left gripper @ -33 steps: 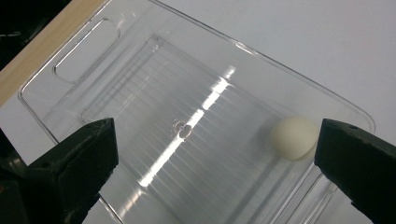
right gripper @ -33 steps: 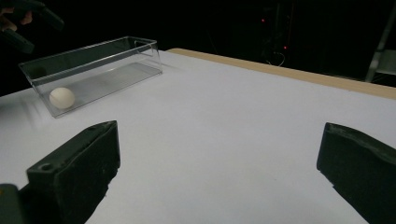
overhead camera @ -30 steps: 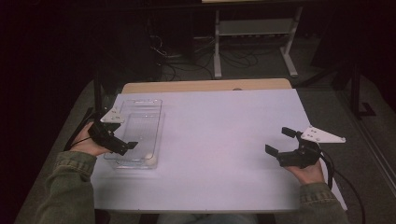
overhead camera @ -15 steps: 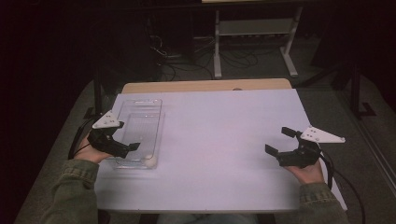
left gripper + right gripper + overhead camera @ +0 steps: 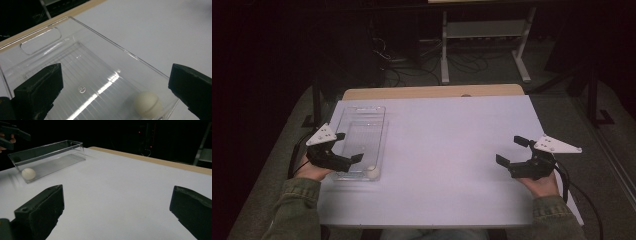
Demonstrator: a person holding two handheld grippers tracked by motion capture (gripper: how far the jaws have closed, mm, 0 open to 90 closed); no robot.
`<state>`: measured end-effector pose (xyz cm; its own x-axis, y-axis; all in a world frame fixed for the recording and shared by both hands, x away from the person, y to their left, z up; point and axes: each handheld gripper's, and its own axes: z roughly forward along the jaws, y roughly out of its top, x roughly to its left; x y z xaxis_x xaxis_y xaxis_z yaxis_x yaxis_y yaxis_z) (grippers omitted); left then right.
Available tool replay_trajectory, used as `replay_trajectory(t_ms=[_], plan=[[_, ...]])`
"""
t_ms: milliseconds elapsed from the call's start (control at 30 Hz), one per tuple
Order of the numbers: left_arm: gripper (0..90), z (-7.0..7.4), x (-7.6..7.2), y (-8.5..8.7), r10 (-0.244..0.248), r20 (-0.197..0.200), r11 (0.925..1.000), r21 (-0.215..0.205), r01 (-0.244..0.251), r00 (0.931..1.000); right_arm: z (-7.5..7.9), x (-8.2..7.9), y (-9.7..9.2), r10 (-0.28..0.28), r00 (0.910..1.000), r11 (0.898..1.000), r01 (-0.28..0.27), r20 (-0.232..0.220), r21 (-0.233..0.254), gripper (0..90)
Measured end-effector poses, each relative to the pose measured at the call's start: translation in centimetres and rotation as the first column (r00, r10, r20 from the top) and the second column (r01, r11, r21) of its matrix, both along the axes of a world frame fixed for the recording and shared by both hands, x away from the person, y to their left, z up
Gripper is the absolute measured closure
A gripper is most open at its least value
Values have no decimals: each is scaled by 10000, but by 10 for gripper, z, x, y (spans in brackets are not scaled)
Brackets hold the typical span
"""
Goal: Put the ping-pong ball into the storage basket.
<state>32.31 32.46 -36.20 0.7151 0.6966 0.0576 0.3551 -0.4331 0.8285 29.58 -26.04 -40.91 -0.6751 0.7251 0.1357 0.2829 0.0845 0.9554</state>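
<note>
Left gripper (image 5: 343,148) over near end of clear bin (image 5: 362,134), jaws apart, nothing held. Ball (image 5: 148,104) lies in bin, near corner. We judge: lower straight, straddle ball, avoid bin wall, close gently. Right gripper (image 5: 513,152) well apart at right, jaws apart, empty. Desk (image 5: 452,145) white, bare; room dark, cables (image 5: 407,70) on floor.

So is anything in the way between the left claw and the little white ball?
Nothing visible is. The left claw hangs open above the near end of the clear plastic bin, which has no lid, and the white ball lies alone in its corner below.
</note>
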Motion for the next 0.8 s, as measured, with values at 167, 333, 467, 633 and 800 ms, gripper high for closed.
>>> replay_trajectory(t_ms=[167, 333, 467, 633, 800], plan=[[0, -3, -4, 3, 240, 257, 9992, -321, -232, 9994, -1, 0, 2, 86, 10000, 10000, -86, -17, -8, 0], [0, -8, -14, 8, 678, 794, 9936, -958, -601, 9945, -1, 0, 3, 102, 9999, 9999, -102, -32, 26, 0], [0, -12, -18, 10, 889, 951, 9910, -1081, -785, 9915, -1, -1, 3, 132, 9999, 9999, -131, -26, 108, 0], [0, -16, -22, 17, 1307, 1249, 9792, -1713, -1084, 9835, -1, -1, 3, 109, 9999, 9998, -109, -21, 146, 0], [0, -19, -29, 25, 1856, 1476, 9563, -2543, -1441, 9715, 0, -2, 2, 86, 10000, 9997, -86, 11, 215, 0]])
